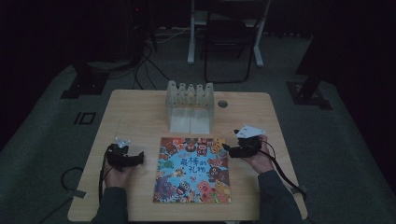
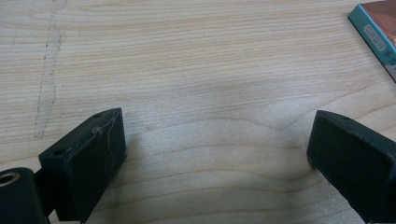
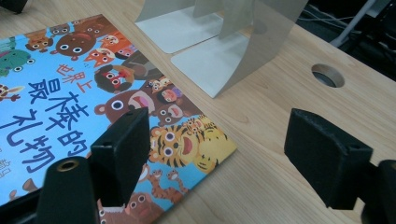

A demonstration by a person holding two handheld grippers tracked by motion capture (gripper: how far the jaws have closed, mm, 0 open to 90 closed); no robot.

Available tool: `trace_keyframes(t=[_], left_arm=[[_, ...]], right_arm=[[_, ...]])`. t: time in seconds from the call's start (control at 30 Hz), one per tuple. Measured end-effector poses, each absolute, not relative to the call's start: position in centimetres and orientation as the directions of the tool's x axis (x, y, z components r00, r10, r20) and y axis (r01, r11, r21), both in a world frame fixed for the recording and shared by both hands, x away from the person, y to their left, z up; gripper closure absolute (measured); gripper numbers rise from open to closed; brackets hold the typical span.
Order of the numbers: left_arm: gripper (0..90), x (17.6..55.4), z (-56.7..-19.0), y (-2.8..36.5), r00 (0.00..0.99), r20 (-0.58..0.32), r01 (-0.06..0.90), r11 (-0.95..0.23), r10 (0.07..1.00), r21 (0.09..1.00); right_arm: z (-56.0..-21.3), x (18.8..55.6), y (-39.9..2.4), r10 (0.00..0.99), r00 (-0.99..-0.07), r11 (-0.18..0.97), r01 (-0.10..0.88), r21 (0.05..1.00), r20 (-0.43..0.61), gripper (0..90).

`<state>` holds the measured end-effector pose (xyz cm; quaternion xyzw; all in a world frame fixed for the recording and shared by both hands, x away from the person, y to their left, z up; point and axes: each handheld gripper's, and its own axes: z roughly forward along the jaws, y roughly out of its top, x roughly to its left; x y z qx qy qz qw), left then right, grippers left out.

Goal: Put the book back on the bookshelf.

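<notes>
1. Wooden table [image 1: 130,105] carries everything, and at its left the left gripper [image 1: 138,158] rests low over bare wood with its jaws spread wide and nothing between them. It lies apart from the picture book [image 1: 193,170]; in the left gripper view just a teal corner of the book [image 2: 377,35] peeks in at the upper right. If that hand gives no support, the book may skate across the smooth wood when the other side is nudged.

2. At the middle, the book lies flat, cover up, just in front of the clear plastic book stand [image 1: 190,106]. A flat, thin book offers no raised edge, so a jaw probably has to slide under a corner; too steep an approach would likely dig the pad into the table or crease the cover.

3. A push from the right could also drive the book back against the stand, which looks light and may tip or shift.

4. At the right, the right gripper [image 1: 229,148] hovers at the book's upper right corner [image 3: 219,149], jaws parted and empty, one jaw above the cover and the other over bare wood. In the right gripper view the corner sits between the jaws, untouched. Closing from this height would likely catch air, or pinch a single loose page instead of the whole book.
</notes>
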<state>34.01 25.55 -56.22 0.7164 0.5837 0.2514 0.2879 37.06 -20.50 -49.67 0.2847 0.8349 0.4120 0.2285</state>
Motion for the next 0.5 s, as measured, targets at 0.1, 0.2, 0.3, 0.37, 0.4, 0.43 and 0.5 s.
trace_keyframes(t=[0.1, 0.2, 0.3, 0.37, 0.4, 0.43, 0.5], left_arm=[[22.0, 33.6, -56.1, 25.5, 0.208, 0.026, 0.666, -0.161, 0.978, 0.729], [21.9, 33.6, -56.1, 25.5, 0.207, 0.025, 0.666, -0.160, 0.978, 0.729], [22.0, 33.6, -56.1, 25.5, 0.207, 0.025, 0.666, -0.160, 0.978, 0.728], [22.0, 33.6, -56.1, 25.5, 0.207, 0.025, 0.666, -0.160, 0.978, 0.728], [22.0, 33.6, -56.1, 25.5, 0.207, 0.025, 0.666, -0.160, 0.978, 0.728], [22.0, 33.6, -56.1, 25.5, 0.207, 0.025, 0.666, -0.160, 0.978, 0.728], [22.1, 33.6, -56.1, 25.5, 0.208, 0.025, 0.666, -0.160, 0.978, 0.729]], right_arm=[[-49.8, 37.5, -20.2, 0.659, -0.738, 0.506, 0.289, 0.813, -0.148, 23.3], [-49.9, 38.0, -19.9, 0.656, -0.741, 0.505, 0.292, 0.812, -0.141, 23.4], [-50.0, 38.5, -19.7, 0.660, -0.741, 0.494, 0.300, 0.816, -0.127, 23.4], [-50.1, 38.7, -19.7, 0.663, -0.740, 0.488, 0.306, 0.818, -0.119, 23.4], [-50.2, 38.9, -19.7, 0.662, -0.741, 0.484, 0.306, 0.819, -0.114, 23.4], [-50.3, 39.0, -19.7, 0.665, -0.740, 0.478, 0.312, 0.821, -0.105, 23.4], [-50.5, 39.3, -19.6, 0.669, -0.738, 0.471, 0.322, 0.821, -0.094, 23.4]])
